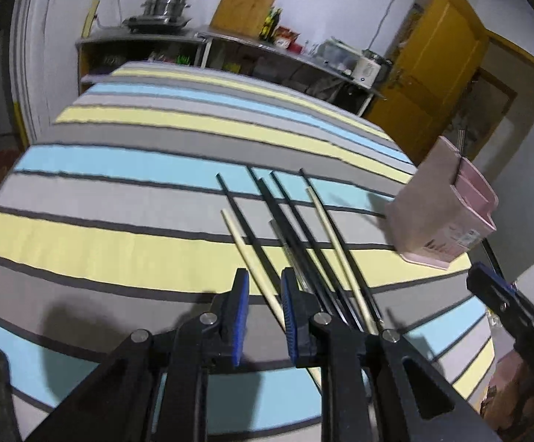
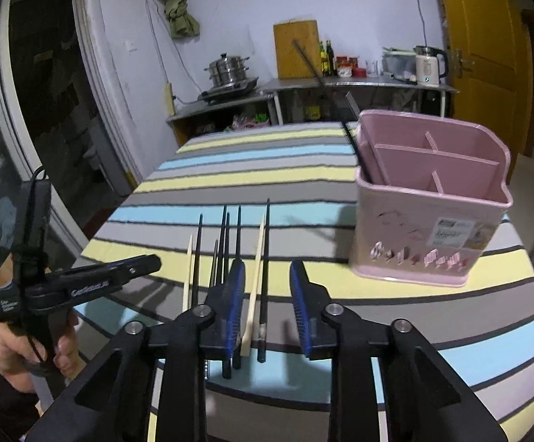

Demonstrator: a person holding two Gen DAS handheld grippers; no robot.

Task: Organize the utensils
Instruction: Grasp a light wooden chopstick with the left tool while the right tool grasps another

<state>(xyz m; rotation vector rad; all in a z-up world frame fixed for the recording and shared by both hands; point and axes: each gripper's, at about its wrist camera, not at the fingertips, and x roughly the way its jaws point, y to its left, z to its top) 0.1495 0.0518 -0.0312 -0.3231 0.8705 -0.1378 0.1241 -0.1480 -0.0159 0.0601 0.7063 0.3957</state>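
Several black chopsticks (image 2: 224, 258) and two pale wooden chopsticks (image 2: 256, 276) lie side by side on the striped tablecloth (image 2: 303, 180). They also show in the left wrist view (image 1: 303, 243). A pink divided utensil holder (image 2: 429, 199) stands to their right and holds a black chopstick (image 2: 325, 88) leaning out of its back compartment. My right gripper (image 2: 267, 305) is open above one wooden and one black chopstick. My left gripper (image 1: 265, 305) is open and empty over the near end of a wooden chopstick (image 1: 254, 265). The holder (image 1: 440, 213) is at the right in the left wrist view.
A steel counter (image 2: 340, 83) at the back carries a steamer pot (image 2: 228, 70), a cutting board (image 2: 296, 49), bottles and a kettle (image 2: 429, 64). A yellow door (image 2: 484, 55) is at the right. The table edge falls off at the left.
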